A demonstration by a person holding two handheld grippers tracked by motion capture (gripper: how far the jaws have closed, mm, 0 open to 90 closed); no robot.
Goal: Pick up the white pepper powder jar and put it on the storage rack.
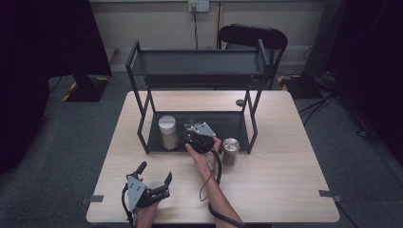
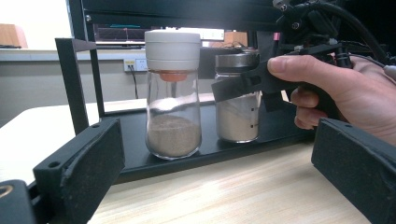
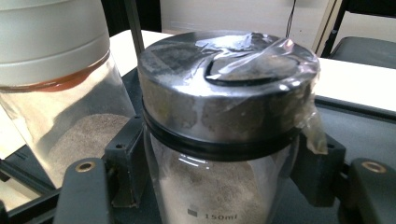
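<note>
The right tongs (image 3: 224,182) are clamped on a glass jar (image 3: 219,196) just under its metal lid (image 3: 224,88), one pad on each side of the neck. The jar stands on the lower shelf of the black rack (image 1: 228,124), beside a white-capped jar (image 2: 173,98). Both hold pale powder, each well under full. The glass is probably stiff, slippery and breakable, with moderate weight; the neck below the lid's rim looks like the safest hold. Loose plastic film (image 3: 275,46) over the lid could slip. A third jar (image 1: 230,151) stands on the table (image 1: 285,190). The left tongs (image 1: 152,178) rest wide apart and empty near the table's front.
</note>
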